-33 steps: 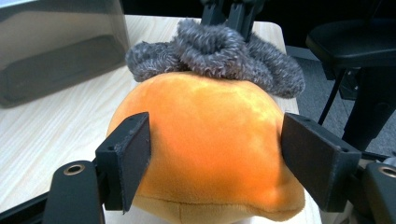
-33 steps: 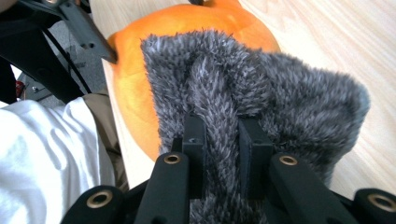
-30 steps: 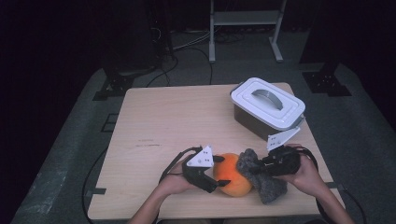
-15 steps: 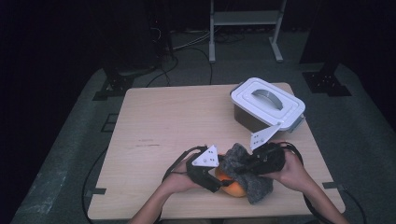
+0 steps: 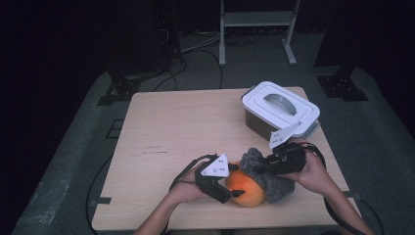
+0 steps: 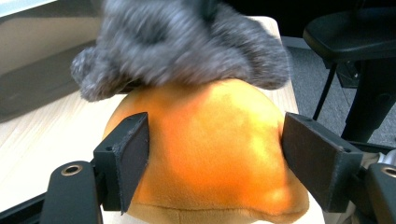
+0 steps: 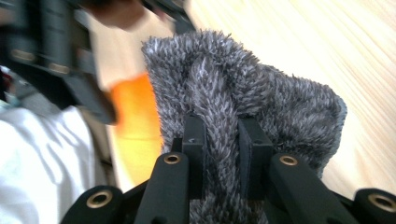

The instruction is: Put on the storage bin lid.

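I have the worktop [image 5: 161,142] before me, with a white lidded box [image 5: 280,108] at its far right. At the near edge sits the orange plush ball [image 5: 247,188], braced between the jaws of my left hand-held gripper [image 5: 226,186], whose pads press its sides. My right hand-held gripper [image 5: 262,166] is clenched on a fold of the grey fuzzy cloth [image 5: 274,183], draped across the ball's top and right side. I judge the step to be wiping or wrapping the ball; next I should drag the cloth further over while the left steadies.
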A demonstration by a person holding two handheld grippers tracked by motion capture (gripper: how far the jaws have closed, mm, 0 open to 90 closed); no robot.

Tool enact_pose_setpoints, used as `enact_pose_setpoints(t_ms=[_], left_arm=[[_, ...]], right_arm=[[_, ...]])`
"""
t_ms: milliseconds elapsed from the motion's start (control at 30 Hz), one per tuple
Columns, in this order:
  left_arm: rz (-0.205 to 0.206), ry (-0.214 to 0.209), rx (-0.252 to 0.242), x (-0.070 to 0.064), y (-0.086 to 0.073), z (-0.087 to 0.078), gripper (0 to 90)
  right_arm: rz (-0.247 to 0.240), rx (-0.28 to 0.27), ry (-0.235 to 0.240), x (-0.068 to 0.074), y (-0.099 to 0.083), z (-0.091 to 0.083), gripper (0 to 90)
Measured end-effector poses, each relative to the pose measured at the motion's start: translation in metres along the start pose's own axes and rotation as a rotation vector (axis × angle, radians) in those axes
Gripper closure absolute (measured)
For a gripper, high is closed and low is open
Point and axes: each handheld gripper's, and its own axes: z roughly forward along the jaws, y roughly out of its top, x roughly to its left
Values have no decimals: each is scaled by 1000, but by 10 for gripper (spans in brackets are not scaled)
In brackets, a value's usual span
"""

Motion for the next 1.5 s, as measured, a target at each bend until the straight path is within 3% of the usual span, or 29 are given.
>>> enact_pose_setpoints(t_ms=[33,167,233,400,533,567,600,667,767,867,900,1067,1167,1300,1467,1500], left_arm=[[-7,-4,12,2,-2,-2,236],[-32,-15,12,6,-6,-6,192],[-82,-5,1,10,-8,-10,148],[-100,-13,28,8,-12,-8,132],[-85,-25,33,2,-9,-4,167],[-52,-26,42,-2,-7,-4,177],[-52,-26,42,-2,-7,-4,177],[-29,-22,47,-4,-4,-4,180],[0,-22,32,-7,-2,-3,196],[28,-23,28,-10,1,-1,189],[34,-19,41,-10,1,-1,188],[29,-22,43,-8,-5,-4,189],[5,-23,31,-5,-11,-5,188],[-14,-30,23,-1,-15,-5,180],[-40,-14,29,3,-17,-5,160],[-71,-14,47,7,-19,-6,159]], right_arm=[[7,27,5,-4,-2,9,752],[22,13,37,-2,-7,15,752],[19,4,35,1,-11,15,753],[13,-16,47,10,-20,15,754],[0,-9,41,21,-27,15,754],[-10,-8,35,25,-27,14,754],[-10,-8,35,25,-27,14,754],[-43,-6,9,30,-22,9,755],[-64,-51,13,33,-9,2,753],[-77,-69,14,35,0,3,753],[-91,-51,18,34,5,8,753],[-71,-32,37,30,1,12,754],[-18,-18,13,18,-18,9,752],[27,-31,27,11,-35,11,750],[41,-61,41,12,-44,14,751],[43,-71,45,13,-45,16,751]])
